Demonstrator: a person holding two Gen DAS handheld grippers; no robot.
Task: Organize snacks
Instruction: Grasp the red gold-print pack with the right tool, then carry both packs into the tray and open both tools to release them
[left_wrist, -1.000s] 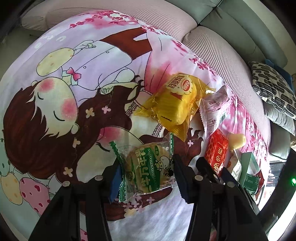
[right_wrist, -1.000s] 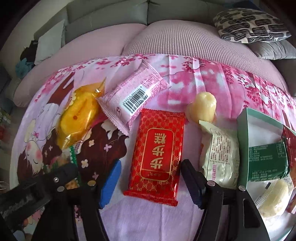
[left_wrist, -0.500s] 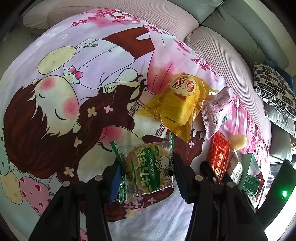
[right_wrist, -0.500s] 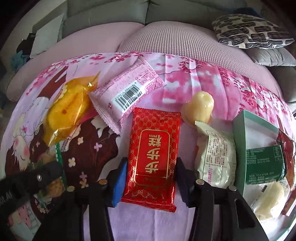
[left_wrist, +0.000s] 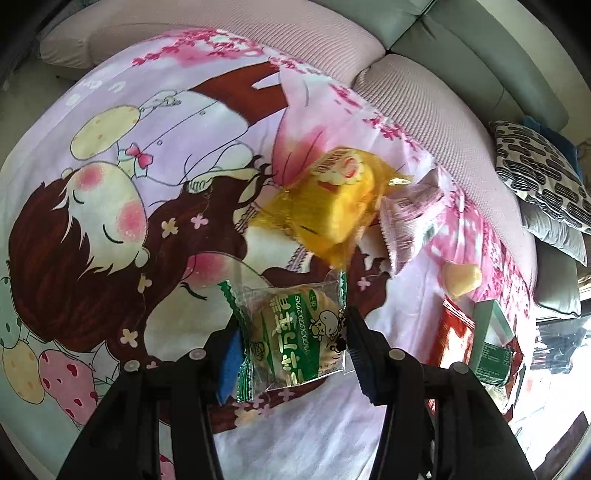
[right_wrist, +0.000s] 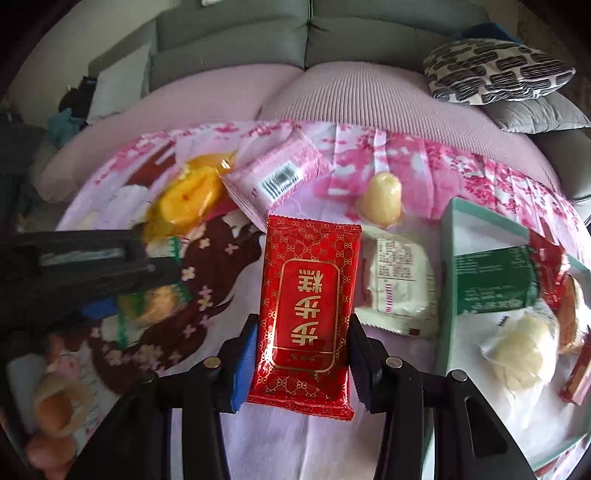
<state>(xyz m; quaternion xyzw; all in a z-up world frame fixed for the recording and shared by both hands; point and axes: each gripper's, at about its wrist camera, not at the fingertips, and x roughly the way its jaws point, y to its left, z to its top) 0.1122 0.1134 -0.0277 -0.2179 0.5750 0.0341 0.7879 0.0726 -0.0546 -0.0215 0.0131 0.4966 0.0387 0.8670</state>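
My left gripper (left_wrist: 291, 343) is shut on a clear-and-green biscuit packet (left_wrist: 291, 336), held just above the cartoon-print cloth (left_wrist: 155, 155). My right gripper (right_wrist: 301, 350) is shut on a red packet with gold characters (right_wrist: 306, 302) and holds it lifted off the cloth. The left gripper's body (right_wrist: 74, 266) and its biscuit packet (right_wrist: 155, 302) show at the left of the right wrist view. The red packet (left_wrist: 452, 339) also shows at the right of the left wrist view.
On the cloth lie a yellow cake packet (left_wrist: 328, 210), a pink packet (right_wrist: 277, 181), a jelly cup (right_wrist: 382, 199) and a white packet (right_wrist: 399, 280). A green-rimmed box (right_wrist: 448, 258) at the right holds several snacks. Sofa cushions (right_wrist: 495, 70) lie behind.
My right gripper closed on the red packet and lifted it off the cloth. My left gripper kept hold of the biscuit packet and rose slightly.
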